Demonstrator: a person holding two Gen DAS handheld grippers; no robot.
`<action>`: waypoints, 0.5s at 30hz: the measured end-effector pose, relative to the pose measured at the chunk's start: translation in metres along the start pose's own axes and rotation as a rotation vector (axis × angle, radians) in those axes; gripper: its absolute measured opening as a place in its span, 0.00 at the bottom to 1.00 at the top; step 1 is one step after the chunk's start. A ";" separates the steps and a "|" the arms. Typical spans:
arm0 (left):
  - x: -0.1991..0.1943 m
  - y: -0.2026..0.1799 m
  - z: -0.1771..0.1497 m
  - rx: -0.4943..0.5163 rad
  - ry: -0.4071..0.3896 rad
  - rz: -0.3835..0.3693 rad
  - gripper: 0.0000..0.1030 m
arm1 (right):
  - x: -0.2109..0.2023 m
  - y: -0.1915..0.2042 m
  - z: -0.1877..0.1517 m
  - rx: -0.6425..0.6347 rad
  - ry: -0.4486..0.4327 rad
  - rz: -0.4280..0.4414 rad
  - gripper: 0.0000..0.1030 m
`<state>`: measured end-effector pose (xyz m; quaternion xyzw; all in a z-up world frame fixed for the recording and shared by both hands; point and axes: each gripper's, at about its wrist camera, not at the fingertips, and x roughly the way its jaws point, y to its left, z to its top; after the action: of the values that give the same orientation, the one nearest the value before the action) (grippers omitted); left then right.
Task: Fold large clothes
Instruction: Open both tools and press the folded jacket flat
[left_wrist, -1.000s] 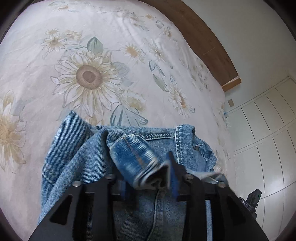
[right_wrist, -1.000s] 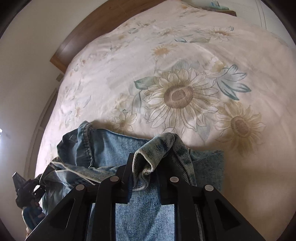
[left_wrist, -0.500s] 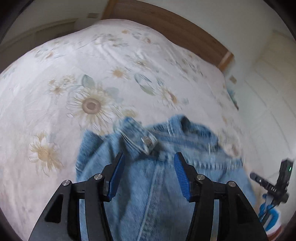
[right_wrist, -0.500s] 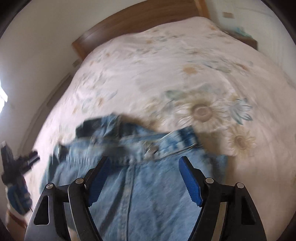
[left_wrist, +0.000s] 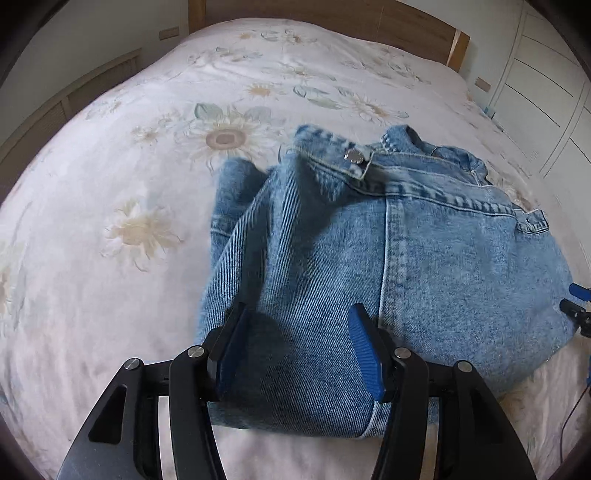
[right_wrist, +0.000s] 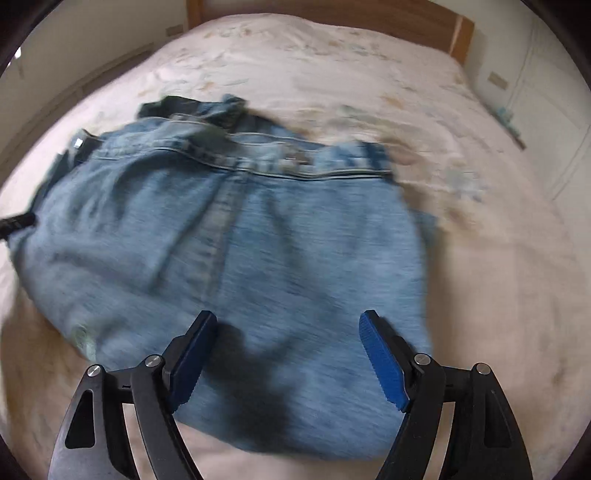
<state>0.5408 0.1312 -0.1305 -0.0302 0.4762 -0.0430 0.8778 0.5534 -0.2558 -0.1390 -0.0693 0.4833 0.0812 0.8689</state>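
Note:
A blue denim jacket (left_wrist: 388, 251) lies folded in a compact bundle on the flowered bedspread (left_wrist: 110, 184), its hem band with a metal button at the far side. It also shows, blurred, in the right wrist view (right_wrist: 229, 236). My left gripper (left_wrist: 295, 350) is open and empty, held just above the near edge of the denim. My right gripper (right_wrist: 288, 358) is open wide and empty, also above the near edge of the bundle. The other gripper's tip shows at the right edge of the left wrist view (left_wrist: 576, 314).
A wooden headboard (left_wrist: 332, 18) runs along the far end of the bed. White wardrobe doors (left_wrist: 546, 92) stand at the right and a low wooden panel (left_wrist: 74, 99) at the left. The bedspread stretches out around the jacket on all sides.
Both grippers were shut on folds of denim a second ago. They have let go, opened and pulled back toward me; the jacket now lies flat on the bed.

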 end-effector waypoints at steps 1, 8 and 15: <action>-0.005 -0.005 0.003 0.018 -0.012 0.014 0.49 | -0.005 -0.004 0.000 0.010 -0.007 -0.001 0.77; -0.002 -0.071 0.039 0.130 -0.057 -0.086 0.55 | -0.017 0.037 0.052 -0.032 -0.102 0.104 0.78; 0.071 -0.092 0.088 0.187 -0.006 -0.032 0.55 | 0.040 0.095 0.110 -0.083 -0.055 0.169 0.78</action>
<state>0.6487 0.0332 -0.1328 0.0440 0.4671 -0.1011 0.8773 0.6454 -0.1382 -0.1192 -0.0621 0.4595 0.1761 0.8683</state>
